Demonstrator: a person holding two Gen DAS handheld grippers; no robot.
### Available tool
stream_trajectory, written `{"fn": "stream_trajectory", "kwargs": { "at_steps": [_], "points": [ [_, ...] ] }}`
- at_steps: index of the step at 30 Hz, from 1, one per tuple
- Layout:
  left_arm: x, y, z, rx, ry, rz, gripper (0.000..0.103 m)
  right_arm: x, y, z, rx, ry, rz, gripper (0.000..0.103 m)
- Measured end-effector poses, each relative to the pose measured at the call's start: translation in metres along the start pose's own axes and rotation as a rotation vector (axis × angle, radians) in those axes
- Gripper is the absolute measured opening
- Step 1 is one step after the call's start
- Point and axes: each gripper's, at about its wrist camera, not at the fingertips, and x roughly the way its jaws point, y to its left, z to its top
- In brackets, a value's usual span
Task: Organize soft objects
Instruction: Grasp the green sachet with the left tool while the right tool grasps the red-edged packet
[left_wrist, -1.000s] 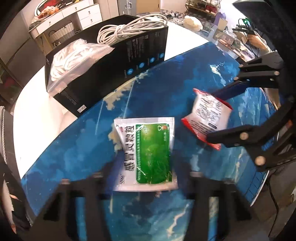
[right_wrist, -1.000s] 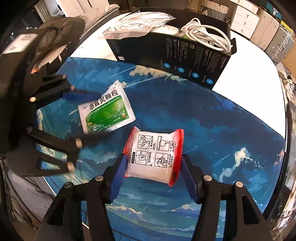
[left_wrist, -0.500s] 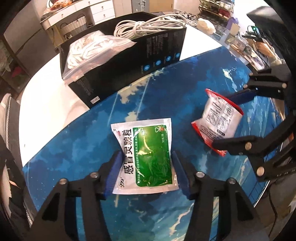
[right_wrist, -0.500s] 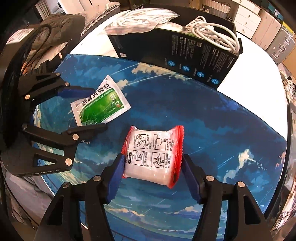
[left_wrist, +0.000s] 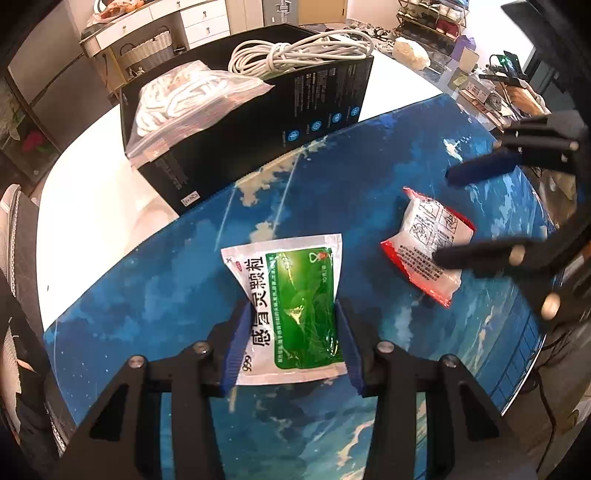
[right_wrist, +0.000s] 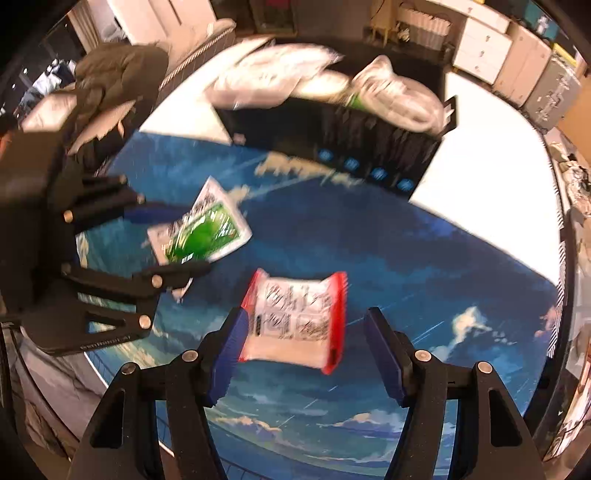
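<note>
A green and white medicine pouch (left_wrist: 291, 266) lies on the blue sky-print mat (left_wrist: 147, 295). My left gripper (left_wrist: 291, 306) is closing on it, and its blue pads pinch the pouch's near half so that it narrows between them. A white packet with red ends (right_wrist: 295, 317) lies between the jaws of my right gripper (right_wrist: 306, 317), which are opening. The right pad stands clear of the packet; the left pad is at its edge. The left wrist view shows the packet (left_wrist: 428, 236) to the right with the right gripper (left_wrist: 443, 214) around it.
A black box (left_wrist: 277, 122) stands at the mat's far edge, half on the white table (left_wrist: 92, 206). In it are a zip bag of white cord (left_wrist: 184, 96) and a coiled white cable (left_wrist: 299, 55). Cabinets and shelves lie beyond the table.
The left jaws have come in from either side of the green pouch and now squeeze it. The right jaws have widened, leaving a gap beside the red-ended packet. The right wrist view has gone blurry.
</note>
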Motion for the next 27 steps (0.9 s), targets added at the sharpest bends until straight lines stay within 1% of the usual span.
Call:
{"fn": "stream_trajectory", "kwargs": {
  "at_steps": [2, 4, 7, 8, 11, 13, 15, 17, 18, 19, 20, 21, 22, 24, 25, 26, 27],
  "points": [
    [0.000, 0.001, 0.000, 0.000, 0.000, 0.000, 0.045, -0.006, -0.004, 0.004, 0.008, -0.034, -0.016, 0.066],
    [-0.001, 0.001, -0.001, 0.001, -0.001, 0.004, 0.045, -0.005, -0.009, 0.009, 0.034, -0.049, -0.029, 0.066],
    [0.000, -0.001, 0.000, 0.002, -0.003, 0.004, 0.045, 0.005, -0.019, 0.020, 0.038, -0.051, -0.123, 0.066],
    [0.000, 0.000, 0.000, -0.001, -0.004, 0.003, 0.045, 0.009, -0.022, 0.022, 0.041, -0.042, -0.140, 0.066],
    [0.000, -0.001, -0.002, 0.001, -0.006, 0.006, 0.045, 0.018, -0.031, 0.017, 0.046, 0.012, -0.141, 0.066],
    [-0.001, -0.001, -0.003, 0.000, -0.004, 0.007, 0.045, 0.018, -0.031, 0.010, 0.018, 0.047, -0.144, 0.066],
    [-0.001, -0.001, -0.004, -0.003, -0.003, 0.009, 0.046, 0.015, -0.028, 0.002, -0.021, 0.071, -0.135, 0.066],
    [-0.001, -0.002, -0.005, 0.004, -0.011, 0.016, 0.047, 0.002, -0.025, -0.005, -0.044, 0.066, -0.100, 0.066],
    [-0.001, -0.002, -0.005, 0.006, -0.013, 0.017, 0.047, -0.004, -0.023, -0.008, -0.059, 0.065, -0.068, 0.066],
    [-0.001, -0.002, -0.005, 0.001, -0.014, 0.013, 0.047, -0.009, -0.019, -0.010, -0.077, 0.067, -0.020, 0.066],
    [-0.001, -0.001, -0.005, -0.003, -0.013, 0.009, 0.047, -0.015, -0.014, -0.013, -0.087, 0.063, 0.048, 0.066],
    [-0.001, -0.001, -0.005, -0.004, -0.013, 0.008, 0.047, -0.018, -0.008, -0.015, -0.098, 0.064, 0.090, 0.066],
    [-0.001, -0.001, -0.005, -0.005, -0.012, 0.008, 0.048, -0.019, -0.003, -0.017, -0.114, 0.067, 0.101, 0.066],
    [-0.001, -0.002, -0.005, -0.006, -0.013, 0.013, 0.048, -0.014, 0.014, -0.020, -0.177, 0.073, 0.079, 0.066],
    [-0.001, -0.002, -0.005, -0.007, -0.013, 0.015, 0.049, -0.011, 0.020, -0.021, -0.188, 0.082, 0.066, 0.066],
    [-0.001, -0.002, -0.005, -0.010, -0.013, 0.018, 0.053, -0.005, 0.025, -0.021, -0.193, 0.095, 0.060, 0.066],
    [-0.001, -0.002, -0.005, -0.015, -0.015, 0.020, 0.057, 0.000, 0.030, -0.021, -0.190, 0.104, 0.072, 0.064]
  ]
}}
